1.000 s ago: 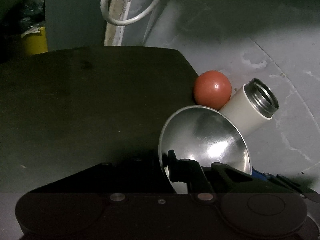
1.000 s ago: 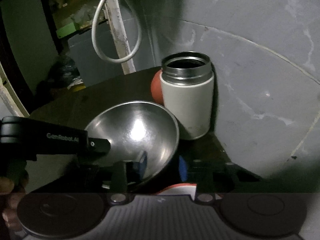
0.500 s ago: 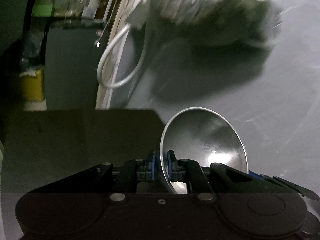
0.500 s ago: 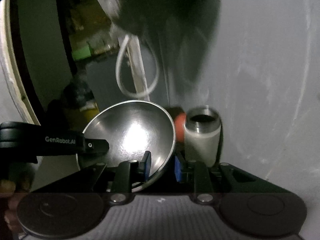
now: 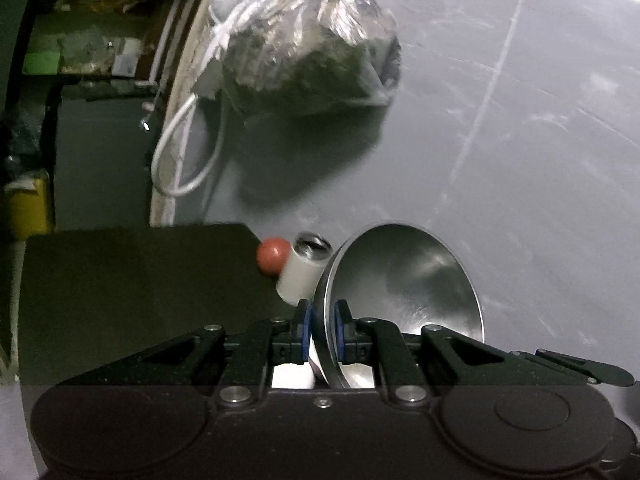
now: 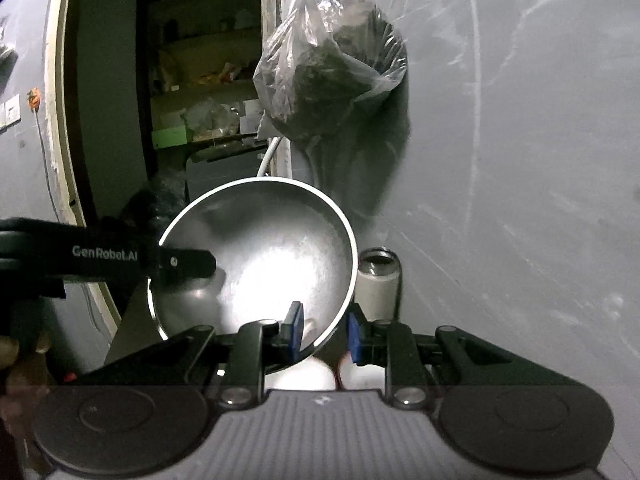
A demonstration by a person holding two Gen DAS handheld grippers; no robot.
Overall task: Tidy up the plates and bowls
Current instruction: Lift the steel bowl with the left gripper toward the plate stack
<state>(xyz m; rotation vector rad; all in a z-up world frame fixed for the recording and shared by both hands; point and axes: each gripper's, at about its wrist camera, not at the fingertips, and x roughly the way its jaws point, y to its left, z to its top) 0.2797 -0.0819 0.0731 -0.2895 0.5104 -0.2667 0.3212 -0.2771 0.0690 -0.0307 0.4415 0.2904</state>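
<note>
A shiny steel bowl (image 5: 404, 292) is held up in the air, tilted on edge. My left gripper (image 5: 322, 332) is shut on its rim, blue pads on both sides. In the right wrist view the same bowl (image 6: 260, 264) faces the camera, with the left gripper (image 6: 176, 262) clamping its left rim. My right gripper (image 6: 324, 332) has its jaws around the bowl's lower right rim with gaps on each side, so it is open. Something white with a red edge (image 6: 308, 374) lies below the bowl, mostly hidden.
A dark table (image 5: 140, 280) lies below with a red ball (image 5: 273, 255) and a white steel-rimmed flask (image 5: 304, 270) at its far corner. A plastic bag (image 6: 328, 76) hangs on the grey wall. A white cable loop (image 5: 180, 160) hangs by the door frame.
Both grippers and the bowl have risen well above the table. The flask and ball now look small and far below, and the hanging bag has come into view.
</note>
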